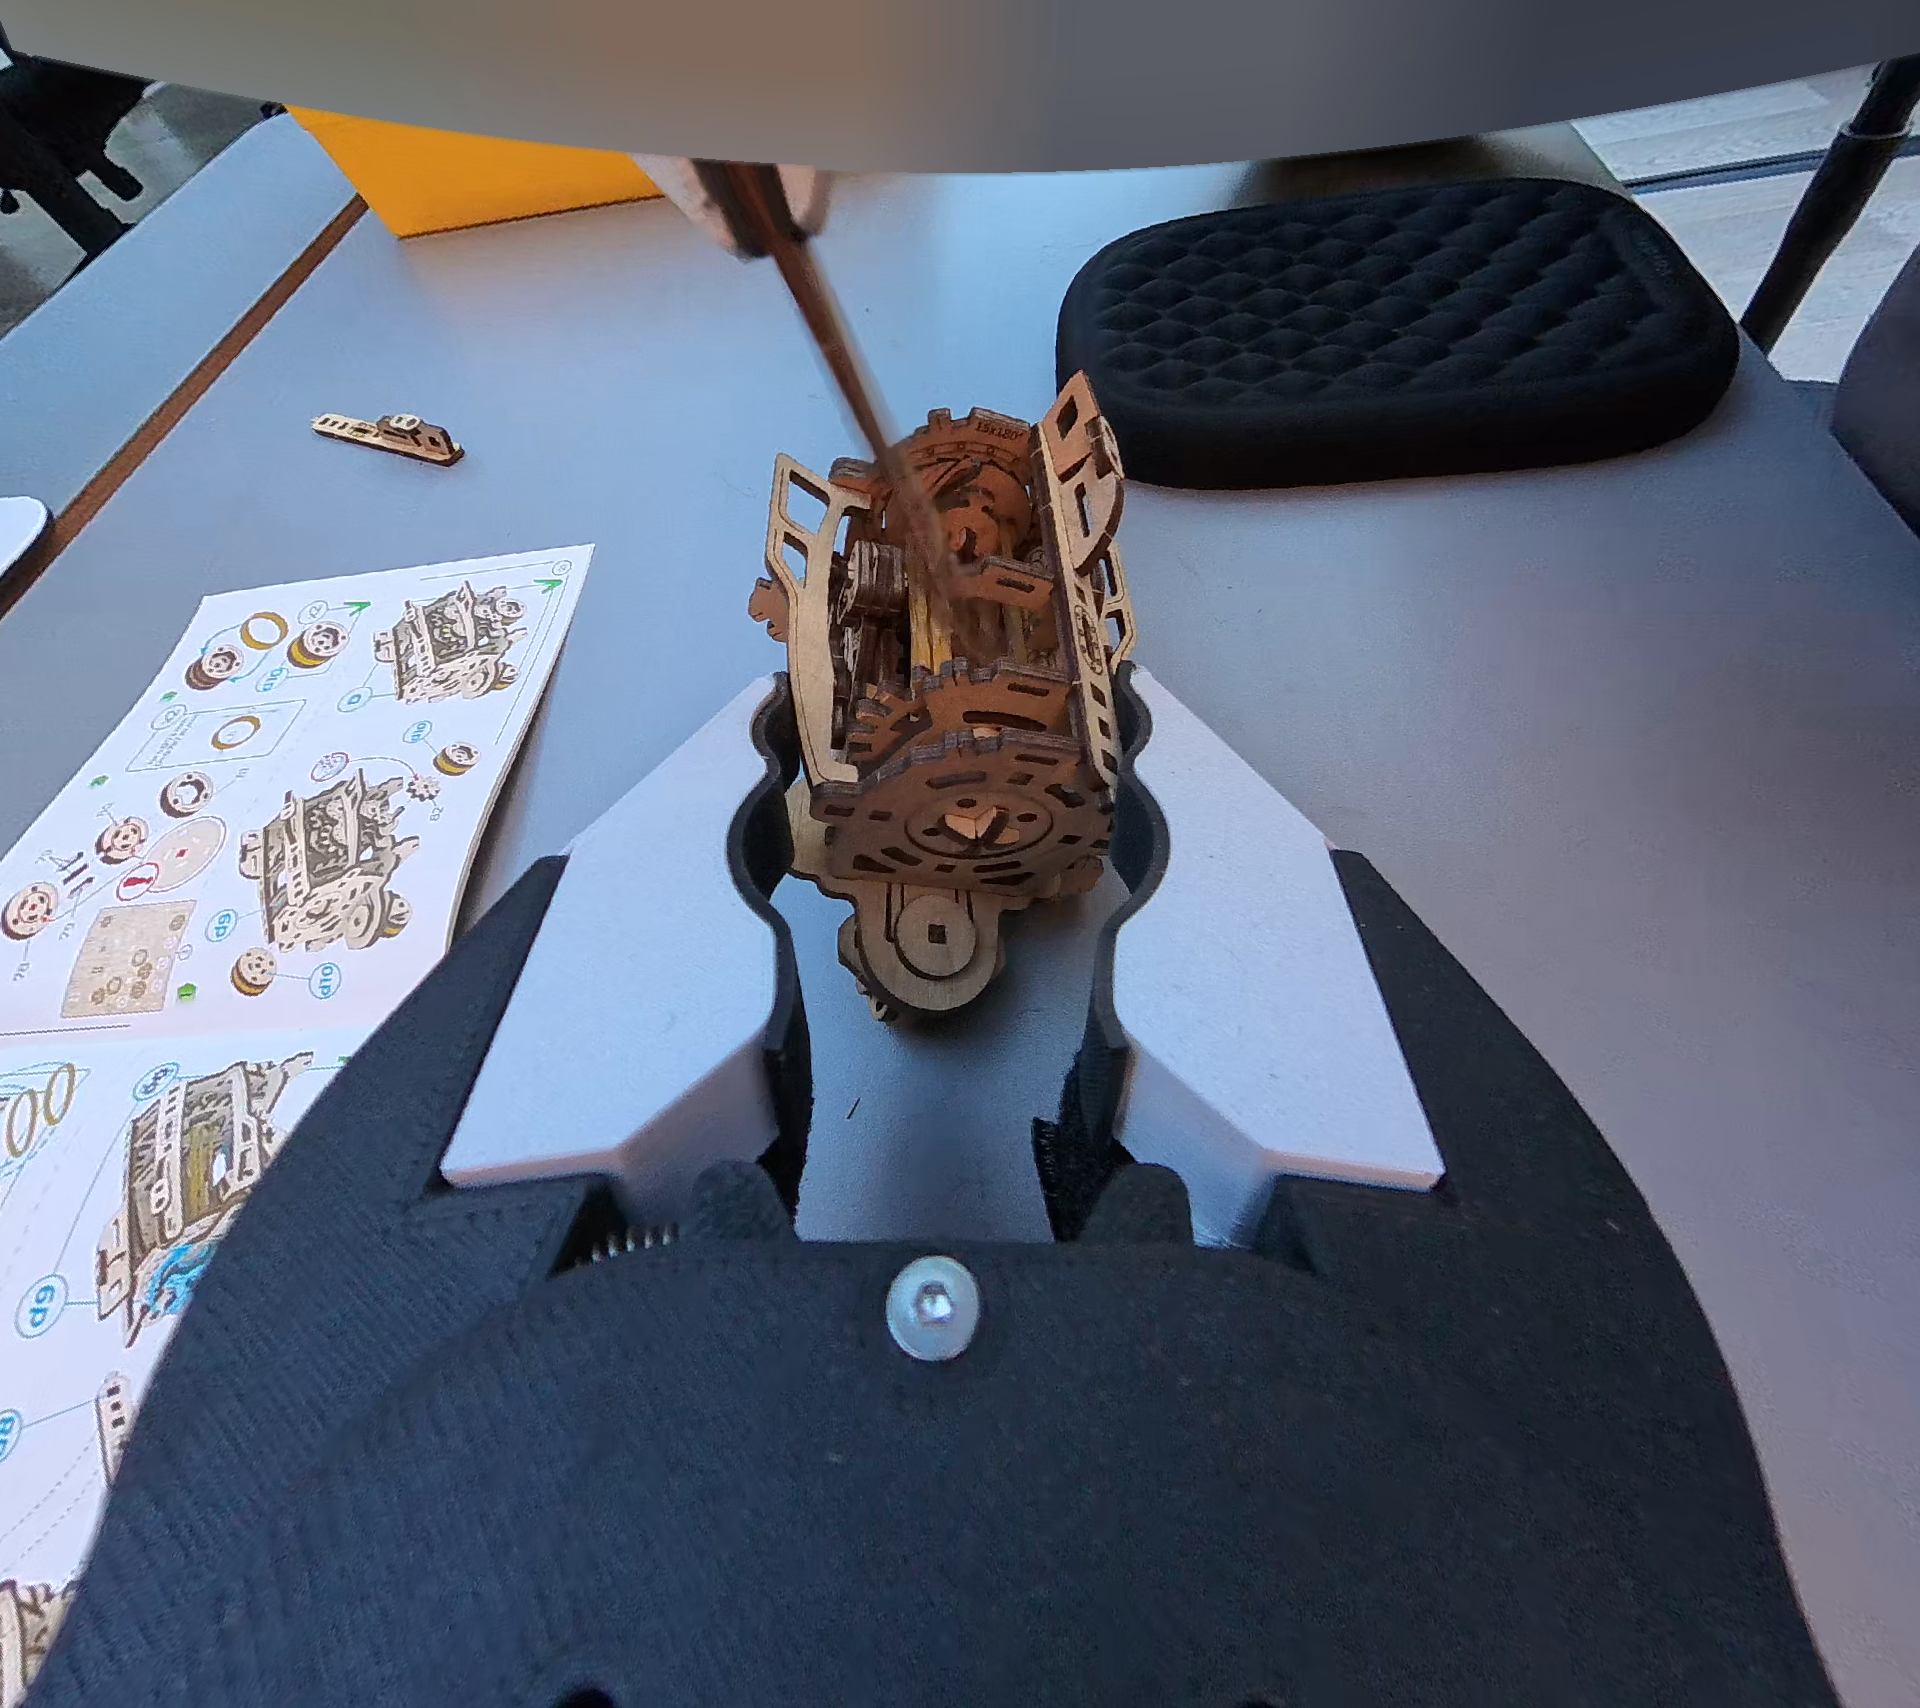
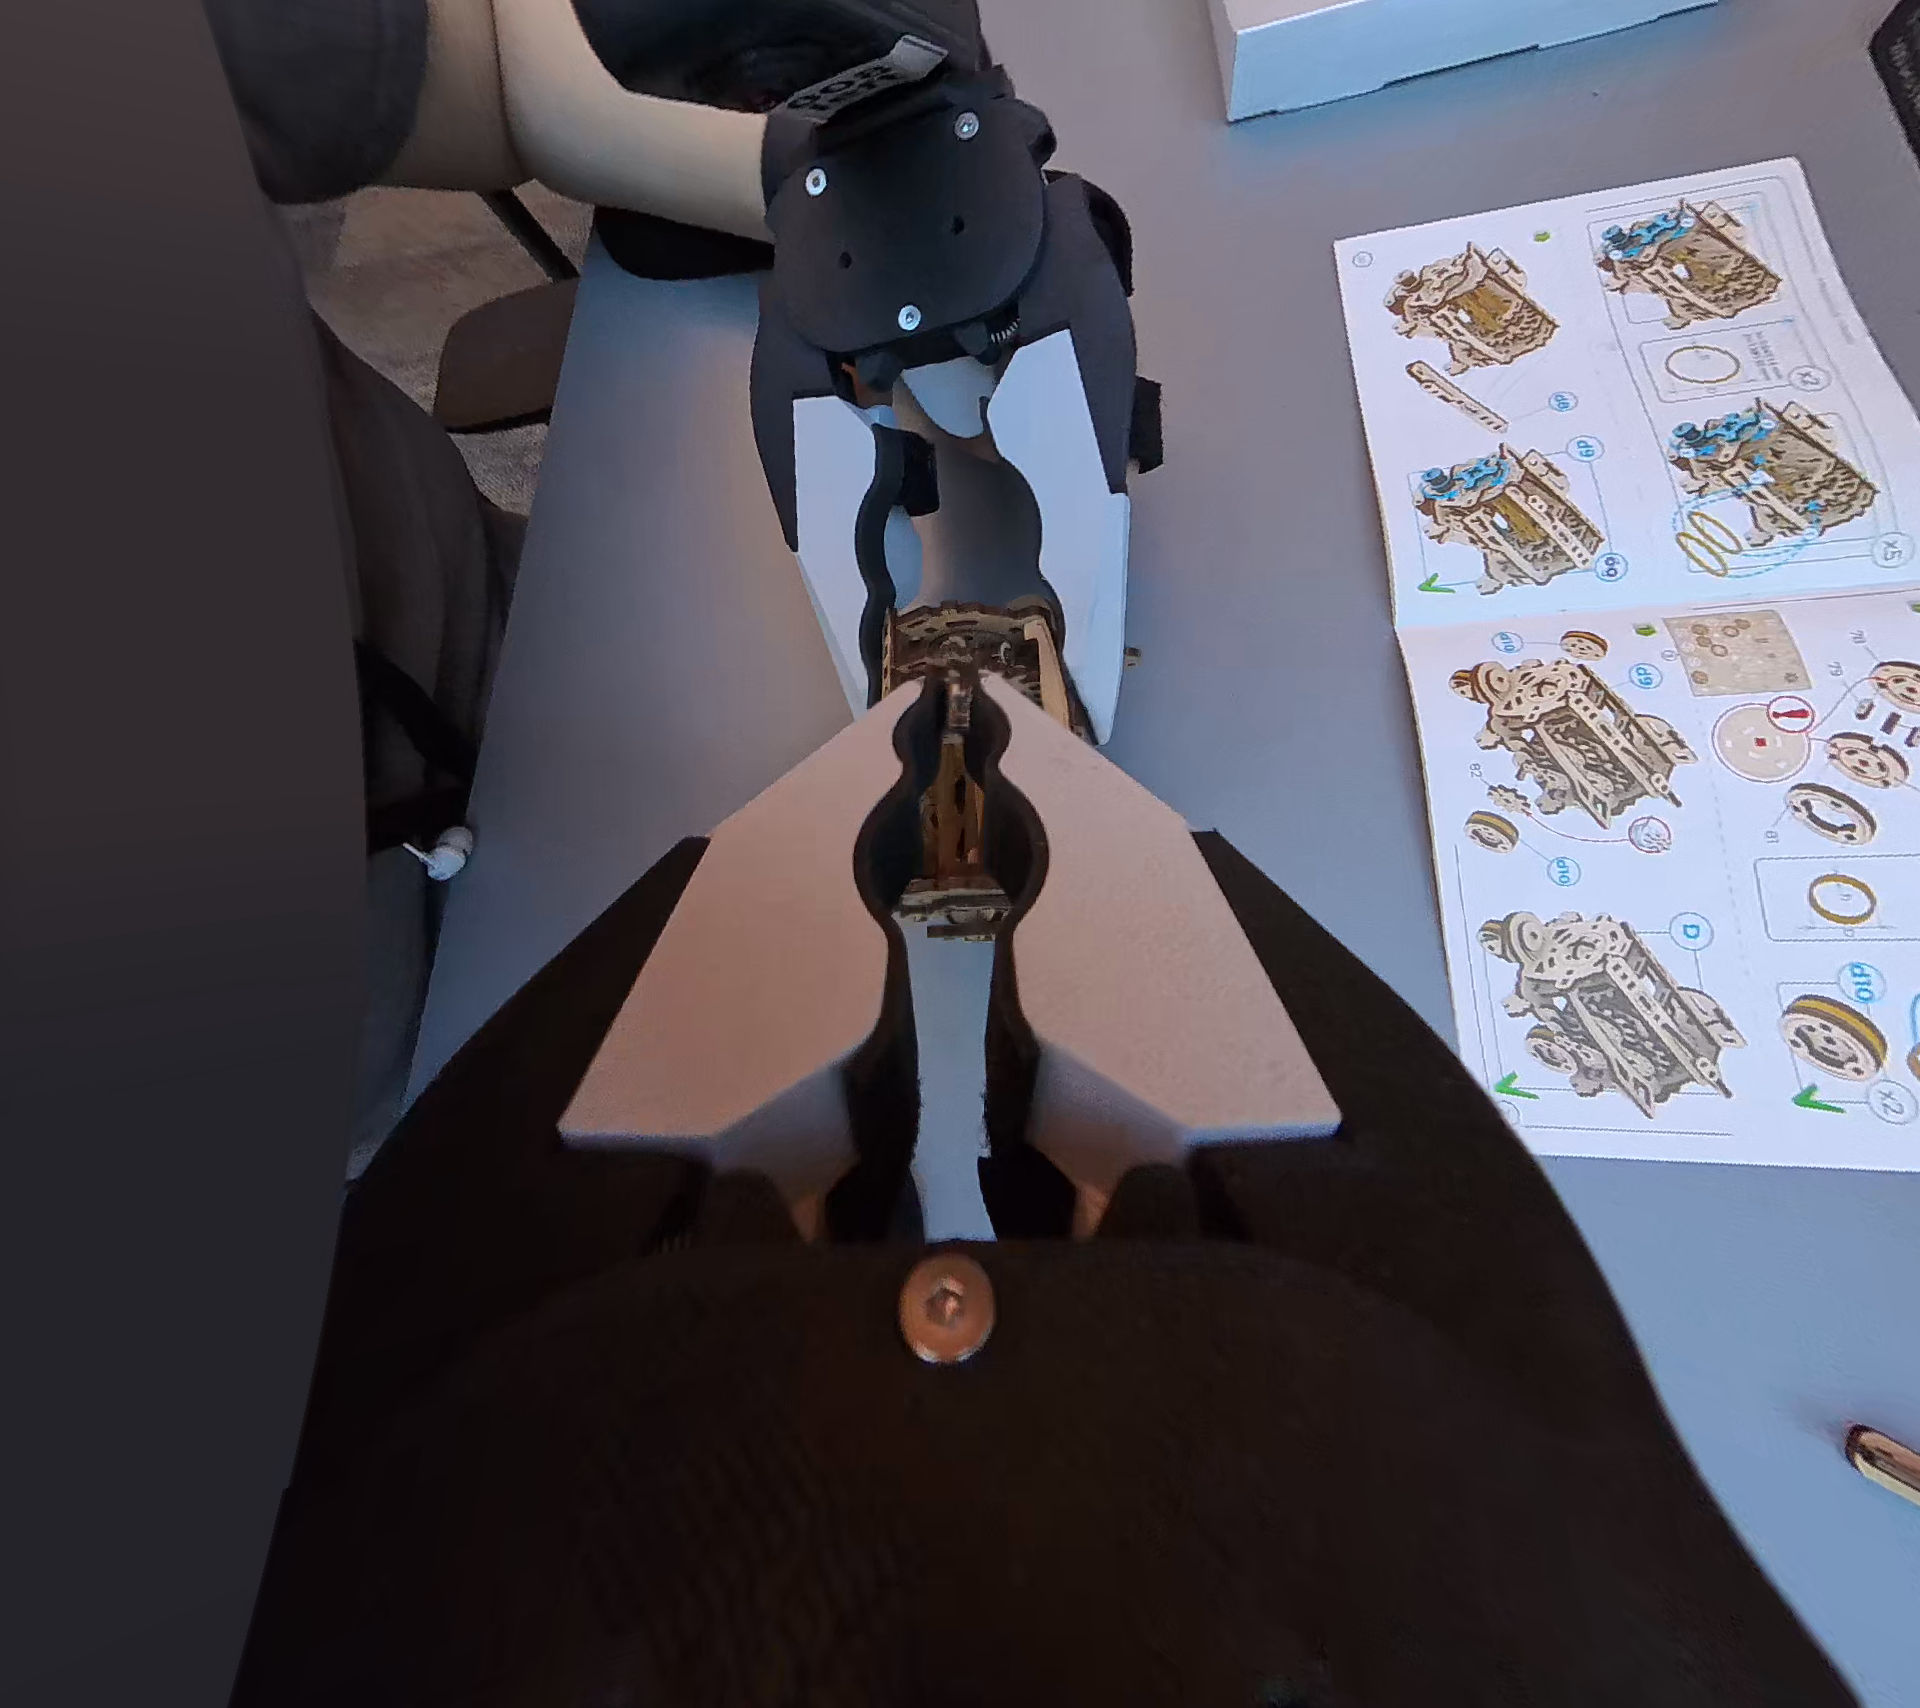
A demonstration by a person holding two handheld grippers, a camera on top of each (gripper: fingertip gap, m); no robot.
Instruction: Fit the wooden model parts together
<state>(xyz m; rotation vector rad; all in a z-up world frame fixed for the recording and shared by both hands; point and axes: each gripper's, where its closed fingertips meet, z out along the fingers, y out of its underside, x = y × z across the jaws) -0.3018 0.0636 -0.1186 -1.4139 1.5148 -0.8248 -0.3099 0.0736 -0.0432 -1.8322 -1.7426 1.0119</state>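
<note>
The left gripper [image 1: 948, 728] pinches the wooden model [image 1: 951, 702] between its jaws, holding it over the grey table [image 1: 1455, 775]. The right gripper [image 2: 951, 702], jaws pressed on a thin wooden part [image 2: 954, 811], meets the model from the opposite side. An instruction sheet [image 1: 301, 765] lies left of the left jaws, a black cushion [image 1: 1392, 328] beyond them to the right.

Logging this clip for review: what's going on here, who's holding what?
A person with a gripper in each hand is assembling a wooden model on a grey table. The left gripper clamps the model's sides, steadying it. The right gripper is shut on a thin wooden piece, pushing it down into the model's open top. An instruction sheet lies alongside.
</note>
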